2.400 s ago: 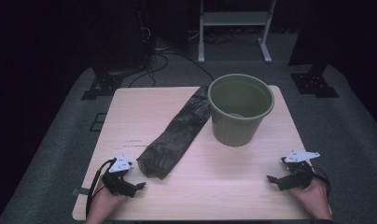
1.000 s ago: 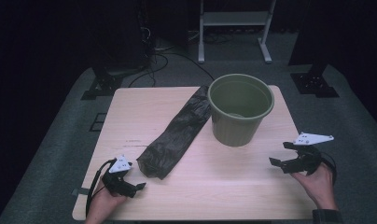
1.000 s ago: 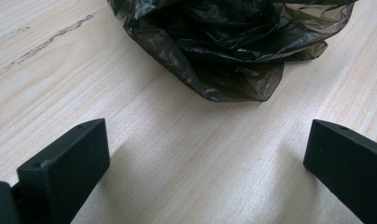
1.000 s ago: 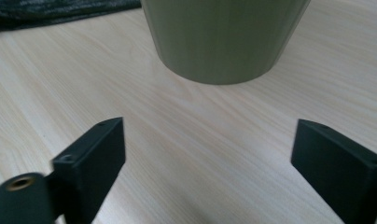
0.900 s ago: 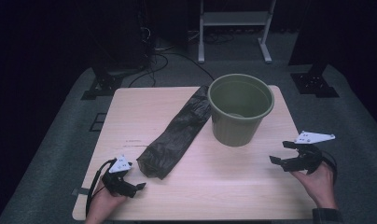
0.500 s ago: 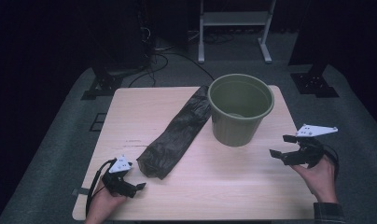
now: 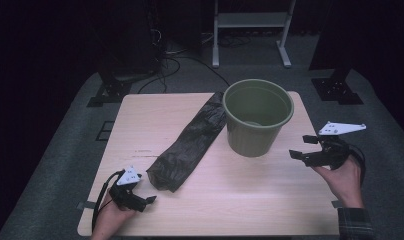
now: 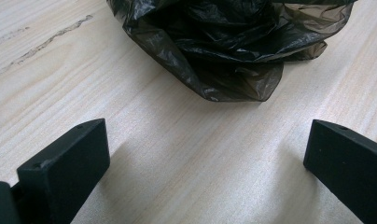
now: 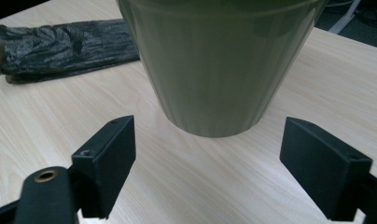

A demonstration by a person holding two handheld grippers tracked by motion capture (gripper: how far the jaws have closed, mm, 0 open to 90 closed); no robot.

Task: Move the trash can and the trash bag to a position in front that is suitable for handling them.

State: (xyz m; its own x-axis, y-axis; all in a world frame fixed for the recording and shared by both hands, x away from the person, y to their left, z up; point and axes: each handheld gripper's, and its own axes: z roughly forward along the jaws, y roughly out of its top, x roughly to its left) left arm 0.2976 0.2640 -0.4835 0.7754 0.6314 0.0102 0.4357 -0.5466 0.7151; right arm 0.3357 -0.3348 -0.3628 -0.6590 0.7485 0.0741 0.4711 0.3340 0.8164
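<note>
Looking from the near edge of the bench [image 7: 240,210], we see the left gripper [image 7: 149,199] resting near the near-left corner, fingers [image 8: 65,163] spread apart and empty, aimed at the crumpled end of a black plastic bag [image 7: 190,145] just ahead. At the right edge the right gripper [image 7: 301,147] hovers with fingers [image 9: 107,158] apart, gripping nothing, having just narrowed slightly, facing the green bucket [image 7: 257,117] at the far-right part of the bench.
</note>
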